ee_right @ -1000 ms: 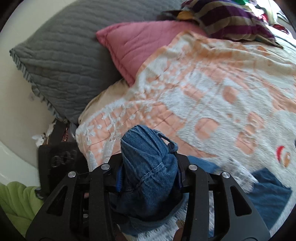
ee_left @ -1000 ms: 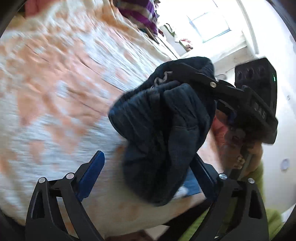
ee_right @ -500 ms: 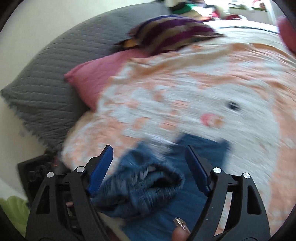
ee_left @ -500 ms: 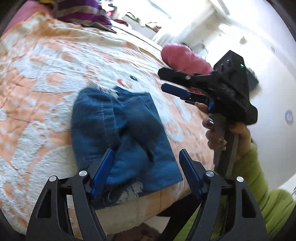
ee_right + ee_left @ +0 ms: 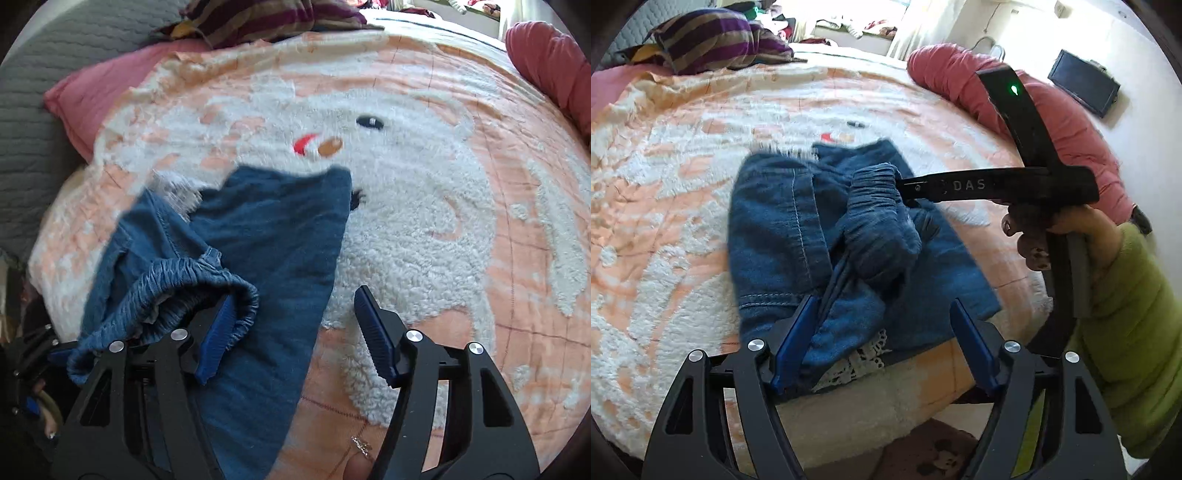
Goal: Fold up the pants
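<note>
The denim pants [image 5: 798, 229] lie bunched near the front edge of the bed, on the fleecy snowman blanket [image 5: 424, 229]; judging by the flat layers beneath, a fold is partly made, with the elastic waistband [image 5: 192, 280] heaped loosely on top. The right tongs [image 5: 291, 332] stand spread, one finger resting against that waistband, pinching nothing. The left tongs [image 5: 882, 343] are also spread, hovering over the hem at the bed's edge. Toward the far side the blanket offers open room to smooth the cloth; a rolled red quilt [image 5: 1015, 110] bounds the right edge, pillows the left
</note>
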`<state>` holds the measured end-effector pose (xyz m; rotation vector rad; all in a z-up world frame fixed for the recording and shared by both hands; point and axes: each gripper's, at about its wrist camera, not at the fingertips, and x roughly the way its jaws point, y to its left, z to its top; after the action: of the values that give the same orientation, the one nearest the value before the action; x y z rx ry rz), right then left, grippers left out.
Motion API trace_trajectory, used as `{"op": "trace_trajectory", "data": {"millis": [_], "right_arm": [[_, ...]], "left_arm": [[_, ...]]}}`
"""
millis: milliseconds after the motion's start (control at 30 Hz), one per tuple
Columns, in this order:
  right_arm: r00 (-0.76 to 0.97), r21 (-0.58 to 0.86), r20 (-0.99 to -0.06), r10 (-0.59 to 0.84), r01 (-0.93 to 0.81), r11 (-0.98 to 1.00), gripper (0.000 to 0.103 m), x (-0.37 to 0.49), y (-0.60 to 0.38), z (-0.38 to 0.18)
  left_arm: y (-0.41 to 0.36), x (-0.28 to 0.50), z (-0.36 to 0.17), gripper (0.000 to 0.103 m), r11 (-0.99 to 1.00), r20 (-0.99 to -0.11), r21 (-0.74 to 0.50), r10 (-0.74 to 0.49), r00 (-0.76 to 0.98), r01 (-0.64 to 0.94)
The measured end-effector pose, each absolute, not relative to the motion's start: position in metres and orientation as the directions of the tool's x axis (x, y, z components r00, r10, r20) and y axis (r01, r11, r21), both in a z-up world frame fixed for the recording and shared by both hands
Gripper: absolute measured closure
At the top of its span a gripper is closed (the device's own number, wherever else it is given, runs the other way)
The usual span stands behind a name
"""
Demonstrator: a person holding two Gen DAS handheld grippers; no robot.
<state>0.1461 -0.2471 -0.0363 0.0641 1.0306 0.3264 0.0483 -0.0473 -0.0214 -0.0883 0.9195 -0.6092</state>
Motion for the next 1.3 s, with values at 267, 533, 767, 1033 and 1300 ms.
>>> {"op": "trace_trajectory", "data": {"millis": [267,533,767,1033,1300], "right_arm": [[0.489,0.226,-0.762,0.425,-0.414,0.882,0.048,0.157,-0.212,0.022],[0.269,0.182,-0.886,0.378,-0.548,0.817,0.061,0.195,-0.15,-0.013],[0.306,0.075,-0.902,0.304,-0.581,0.81,0.099,0.174,-0.132,-0.017],[0.357,-0.054,-0.918,0.172,-0.543,0.838,0.099,0.191,-0.119,-0.048],[0.423,0.001,-0.877,0.229,-0.474,0.881,0.083,0.193,-0.132,-0.026]], "left_arm": [[-0.012,0.059,0.0,0.073,0.879,-0.716,-0.307,-0.466,0.521,0.365],[-0.043,0.043,-0.037,0.093,0.866,-0.783,-0.252,-0.445,0.435,0.431],[-0.041,0.046,-0.037,0.092,0.859,-0.772,-0.274,-0.464,0.434,0.432],[-0.034,0.049,-0.036,0.092,0.859,-0.766,-0.293,-0.474,0.434,0.421],[-0.032,0.047,-0.036,0.092,0.859,-0.768,-0.296,-0.474,0.431,0.418]]}}
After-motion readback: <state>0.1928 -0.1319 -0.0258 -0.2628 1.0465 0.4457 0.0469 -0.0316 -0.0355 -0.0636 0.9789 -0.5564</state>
